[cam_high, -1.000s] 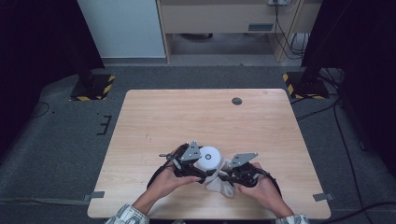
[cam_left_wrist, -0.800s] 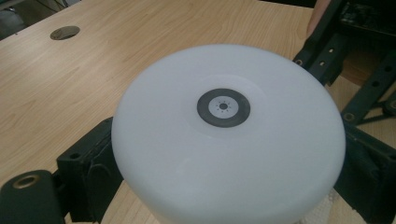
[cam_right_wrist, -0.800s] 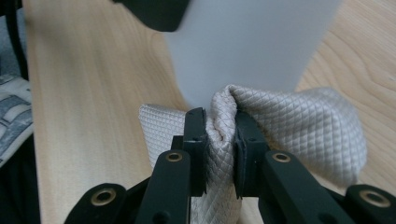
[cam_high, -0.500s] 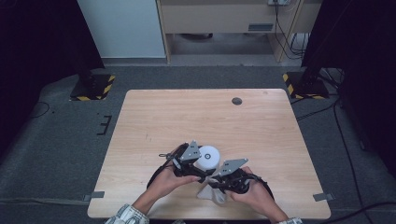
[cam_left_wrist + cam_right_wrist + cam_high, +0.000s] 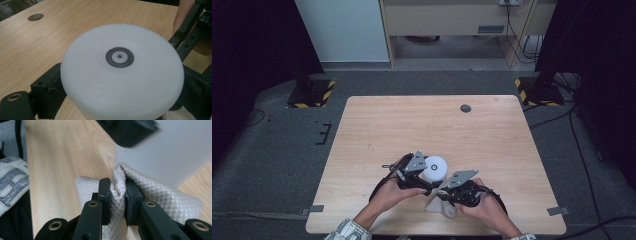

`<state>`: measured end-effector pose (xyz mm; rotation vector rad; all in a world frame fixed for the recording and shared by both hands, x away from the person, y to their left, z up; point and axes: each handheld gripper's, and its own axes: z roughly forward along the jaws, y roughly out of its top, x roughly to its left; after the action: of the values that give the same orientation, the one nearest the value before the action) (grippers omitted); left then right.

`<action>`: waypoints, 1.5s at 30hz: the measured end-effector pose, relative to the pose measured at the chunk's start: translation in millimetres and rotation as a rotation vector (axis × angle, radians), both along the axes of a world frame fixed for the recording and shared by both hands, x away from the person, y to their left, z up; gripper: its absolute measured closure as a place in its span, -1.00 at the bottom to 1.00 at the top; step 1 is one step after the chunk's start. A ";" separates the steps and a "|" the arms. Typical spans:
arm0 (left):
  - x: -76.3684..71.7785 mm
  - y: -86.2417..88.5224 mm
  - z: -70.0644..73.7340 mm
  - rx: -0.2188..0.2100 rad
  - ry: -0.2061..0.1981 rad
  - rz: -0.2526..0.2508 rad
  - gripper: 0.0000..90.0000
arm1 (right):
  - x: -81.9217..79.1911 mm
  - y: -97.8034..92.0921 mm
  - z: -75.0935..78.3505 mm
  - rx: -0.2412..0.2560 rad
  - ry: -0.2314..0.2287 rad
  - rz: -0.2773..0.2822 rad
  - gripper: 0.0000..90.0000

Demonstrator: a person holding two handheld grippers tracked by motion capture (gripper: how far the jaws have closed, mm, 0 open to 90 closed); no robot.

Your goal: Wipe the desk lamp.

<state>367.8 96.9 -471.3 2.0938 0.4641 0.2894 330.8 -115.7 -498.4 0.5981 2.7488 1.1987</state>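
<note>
A white round container (image 5: 435, 167) with a dark ring at the centre of its top (image 5: 119, 57) stands near the table's front edge. My left gripper (image 5: 426, 175) is shut on its sides, with one black jaw on each flank in the left gripper view. My right gripper (image 5: 117, 192) is shut on a bunched fold of a grey quilted cloth (image 5: 162, 195). The fold presses against the blurred white wall of the container (image 5: 172, 152). In the high view the right gripper (image 5: 445, 192) sits just right of the container, and the cloth (image 5: 439, 206) trails toward the front edge.
A dark round grommet (image 5: 465, 108) is set in the wooden table (image 5: 412, 125) at the far right. A patterned sleeve (image 5: 11, 182) lies close to my right gripper. Striped stand bases (image 5: 311, 93) sit on the floor beyond the far corners.
My right gripper has moved left with the cloth, up against the white container. The left gripper and the container have stayed put.
</note>
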 end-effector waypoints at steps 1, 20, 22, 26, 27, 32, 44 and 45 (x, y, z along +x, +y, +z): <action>0.0 0.4 0.1 0.000 0.000 0.002 -0.83 | 0.4 -1.8 0.5 -0.004 0.002 -0.009 0.74; -13.3 36.9 17.8 -0.068 -0.014 0.017 -0.86 | 31.1 -73.7 21.7 0.049 -0.094 -0.354 0.73; -13.1 49.4 15.3 -0.054 -0.010 0.033 -0.86 | 34.7 -80.6 23.5 0.060 -0.105 -0.393 0.73; -5.3 76.0 8.5 -0.034 0.002 0.109 -0.86 | 43.3 -93.2 26.3 0.074 -0.124 -0.462 0.73; -3.2 80.1 7.5 -0.031 0.006 0.128 -0.86 | 45.1 -95.2 26.5 0.073 -0.131 -0.469 0.73; 11.7 105.4 -3.8 0.013 0.024 0.261 -0.85 | 54.5 -103.7 27.9 0.073 -0.143 -0.519 0.73; 34.3 135.9 -30.0 0.116 0.077 0.458 -0.85 | 99.6 -110.5 35.2 0.093 -0.191 -0.641 0.72; 35.0 136.7 -30.3 0.116 0.077 0.465 -0.85 | 103.0 -110.0 33.2 0.094 -0.191 -0.650 0.72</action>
<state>402.7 233.6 -501.6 2.0938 1.0036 0.5149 433.8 -225.6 -465.2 1.1932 2.0854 1.1375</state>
